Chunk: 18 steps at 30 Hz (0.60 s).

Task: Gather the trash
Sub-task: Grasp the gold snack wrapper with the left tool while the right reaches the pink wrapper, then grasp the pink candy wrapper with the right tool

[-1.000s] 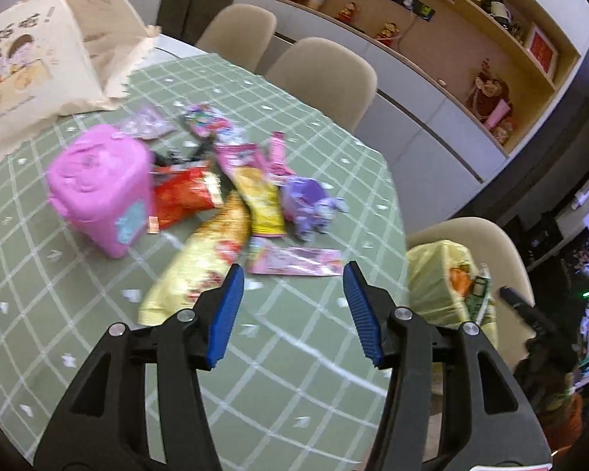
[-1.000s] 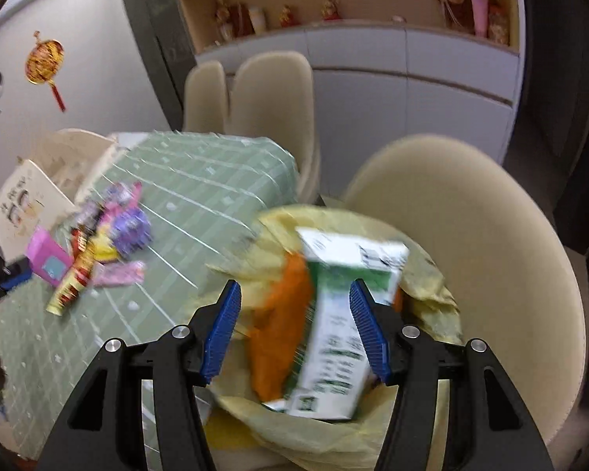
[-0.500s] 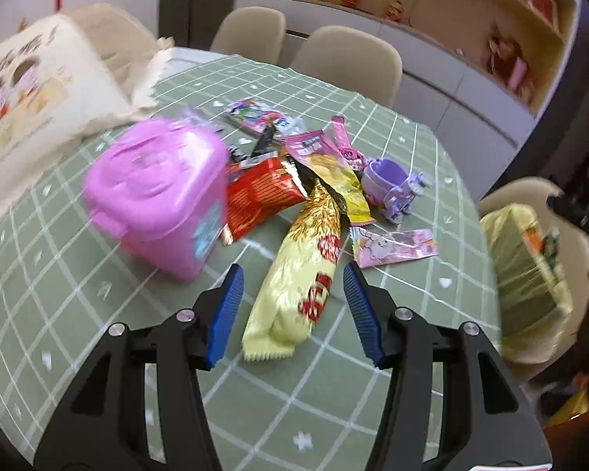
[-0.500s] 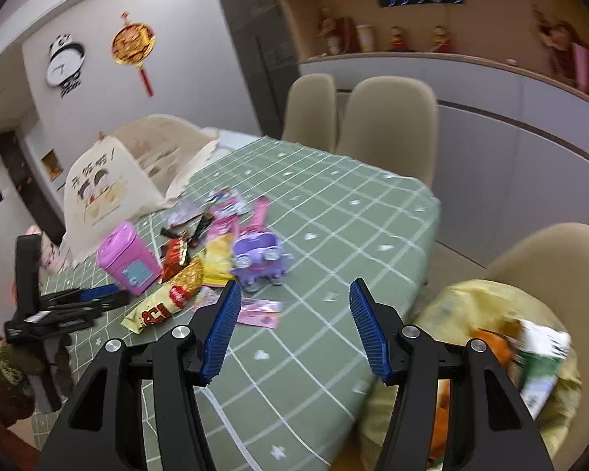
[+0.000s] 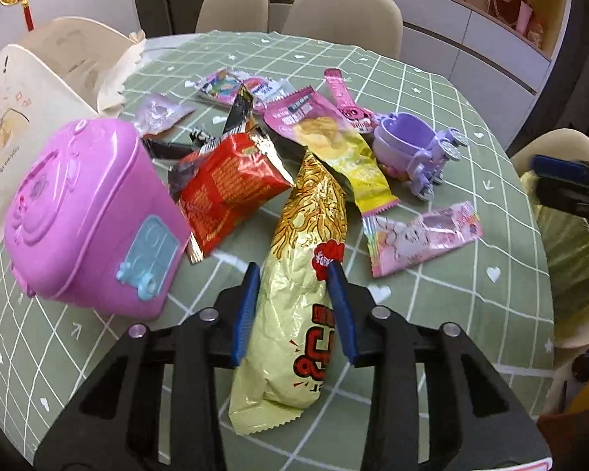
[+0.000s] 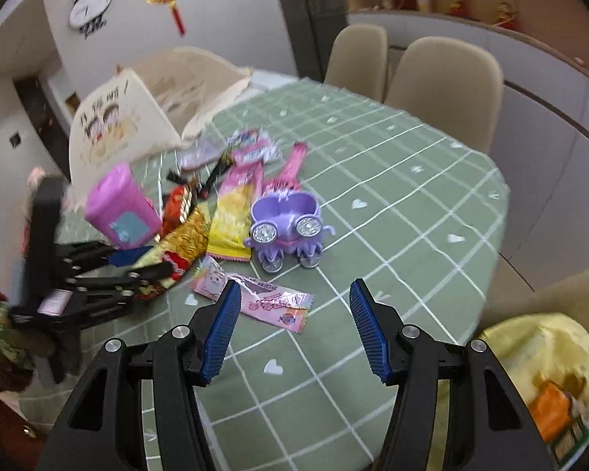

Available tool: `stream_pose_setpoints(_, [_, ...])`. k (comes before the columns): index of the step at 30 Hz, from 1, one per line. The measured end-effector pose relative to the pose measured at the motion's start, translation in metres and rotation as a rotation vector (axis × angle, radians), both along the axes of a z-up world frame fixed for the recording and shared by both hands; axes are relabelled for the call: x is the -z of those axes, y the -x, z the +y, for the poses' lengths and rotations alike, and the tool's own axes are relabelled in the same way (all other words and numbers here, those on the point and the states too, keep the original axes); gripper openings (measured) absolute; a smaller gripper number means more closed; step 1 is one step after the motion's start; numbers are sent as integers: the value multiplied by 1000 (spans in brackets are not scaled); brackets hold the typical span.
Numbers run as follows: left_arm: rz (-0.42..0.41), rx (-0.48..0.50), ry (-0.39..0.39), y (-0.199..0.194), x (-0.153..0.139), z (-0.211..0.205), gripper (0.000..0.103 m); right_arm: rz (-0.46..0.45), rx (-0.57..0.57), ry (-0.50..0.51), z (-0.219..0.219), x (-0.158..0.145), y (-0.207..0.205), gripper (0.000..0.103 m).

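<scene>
A pile of wrappers lies on the green checked table point(image 5: 432, 314). My left gripper point(image 5: 294, 298) has its jaws closed against both sides of a long gold snack bag point(image 5: 302, 274), which still lies on the cloth. A red packet point(image 5: 227, 184), a pink-and-yellow packet point(image 5: 333, 141) and a pink flat wrapper point(image 5: 424, 235) lie around it. My right gripper point(image 6: 294, 329) is open and empty above the table, just short of the pink flat wrapper point(image 6: 255, 298). A yellow trash bag point(image 6: 546, 373) with trash in it sits on the chair at right.
A pink toy bin point(image 5: 90, 216) stands left of the gold bag. A purple toy carriage point(image 5: 412, 149) stands right of the pile. A cream tote bag point(image 5: 15, 90) lies at the far left. Beige chairs point(image 5: 341, 11) ring the table.
My left gripper moved forward over the gold snack bag and closed on its sides. My right gripper swung left from the yellow trash bag to over the table, still open.
</scene>
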<state>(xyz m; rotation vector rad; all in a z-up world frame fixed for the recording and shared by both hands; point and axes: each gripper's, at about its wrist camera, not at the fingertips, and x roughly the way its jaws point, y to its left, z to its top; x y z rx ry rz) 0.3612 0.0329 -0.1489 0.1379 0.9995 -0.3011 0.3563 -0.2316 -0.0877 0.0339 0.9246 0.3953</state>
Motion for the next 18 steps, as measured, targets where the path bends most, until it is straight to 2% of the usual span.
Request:
stream_pose_setpoints(5, [70, -88, 80, 17, -12, 31, 31, 69, -38, -27, 19, 26, -32, 55])
stream_pose_setpoints(10, [94, -170, 143, 37, -21, 59, 31, 122, -63, -13, 34, 49, -50, 55])
stream_pose_setpoints(18, [99, -250, 211, 49, -24, 83, 33, 196, -141, -96, 63, 57, -24, 55])
